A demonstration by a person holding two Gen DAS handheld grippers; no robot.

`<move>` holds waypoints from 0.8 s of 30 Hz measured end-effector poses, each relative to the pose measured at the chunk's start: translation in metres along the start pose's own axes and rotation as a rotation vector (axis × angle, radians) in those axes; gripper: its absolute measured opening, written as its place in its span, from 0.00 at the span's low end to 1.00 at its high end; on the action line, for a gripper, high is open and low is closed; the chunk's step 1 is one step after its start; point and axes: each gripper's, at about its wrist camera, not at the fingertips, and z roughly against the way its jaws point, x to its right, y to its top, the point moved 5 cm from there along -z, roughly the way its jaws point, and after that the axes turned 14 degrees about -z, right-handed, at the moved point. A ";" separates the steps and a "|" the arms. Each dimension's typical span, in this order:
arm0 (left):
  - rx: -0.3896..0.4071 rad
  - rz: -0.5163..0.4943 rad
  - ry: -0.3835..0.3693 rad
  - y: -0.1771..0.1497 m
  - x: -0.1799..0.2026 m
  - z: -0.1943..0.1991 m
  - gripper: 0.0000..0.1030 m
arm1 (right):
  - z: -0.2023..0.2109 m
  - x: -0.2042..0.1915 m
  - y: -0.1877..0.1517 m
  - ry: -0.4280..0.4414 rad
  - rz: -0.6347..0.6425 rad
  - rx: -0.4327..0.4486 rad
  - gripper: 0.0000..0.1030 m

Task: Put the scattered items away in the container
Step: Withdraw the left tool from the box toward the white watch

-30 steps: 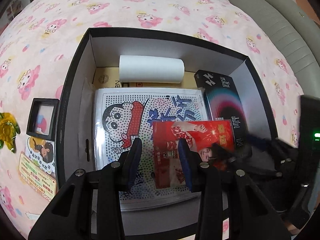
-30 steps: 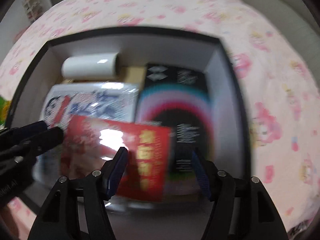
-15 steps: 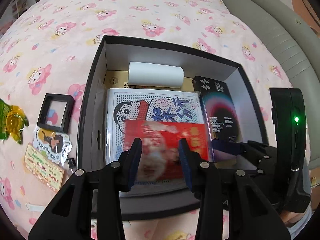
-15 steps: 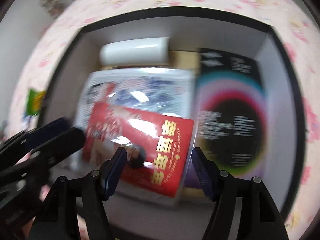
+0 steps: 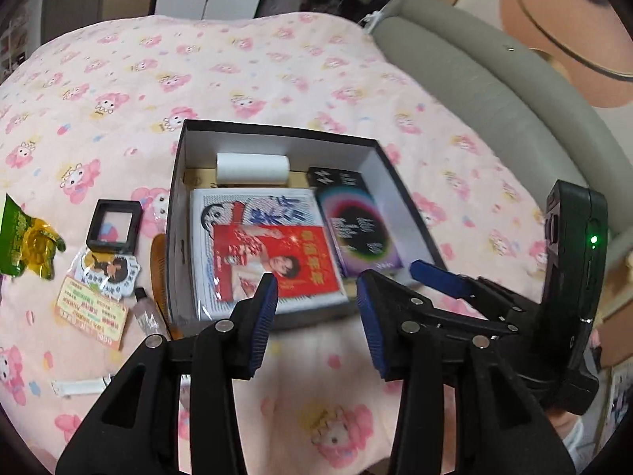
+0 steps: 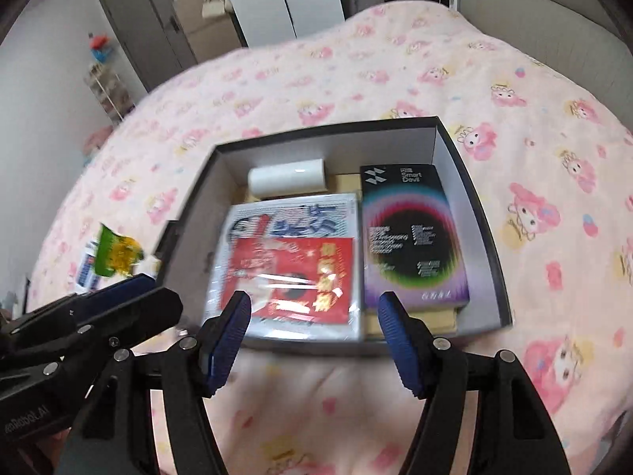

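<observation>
Nearest, both the left gripper (image 5: 316, 316) and the right gripper (image 6: 312, 336) hung with jaws apart and empty, just short of the black open-topped cardboard box (image 5: 179, 182). Beyond them the glossy red printed packet (image 5: 273, 265) lay inside; left of the left gripper, a square black frame (image 5: 114, 226), paper stickers (image 5: 107, 271) and a green-and-gold wrapper (image 5: 27, 243) sat on the pink quilt (image 5: 277, 79), so a clean pick would probably mean pinching one piece by its edge.

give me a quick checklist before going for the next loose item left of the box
1. Left hand-held gripper open, holding nothing: ok.
2. Right hand-held gripper open, holding nothing: ok.
3. Red card lying flat inside the box: ok.
4. Loose items remain on the blanket, such as the small black frame and green packet: not ok.
5. Room left in the box for them: cannot tell.
</observation>
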 end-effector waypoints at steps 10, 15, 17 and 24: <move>0.077 -0.043 -0.040 -0.042 0.013 0.053 0.42 | 0.015 -0.029 -0.057 0.068 0.043 0.025 0.63; 0.100 -0.014 -0.034 -0.070 -0.002 0.067 0.42 | 0.015 -0.049 -0.083 0.098 0.081 0.010 0.62; 0.102 0.006 -0.040 -0.081 -0.011 0.067 0.42 | 0.011 -0.057 -0.092 0.097 0.104 0.002 0.62; 0.048 0.111 -0.015 -0.118 -0.053 0.042 0.42 | -0.027 -0.070 -0.125 0.072 0.136 -0.077 0.62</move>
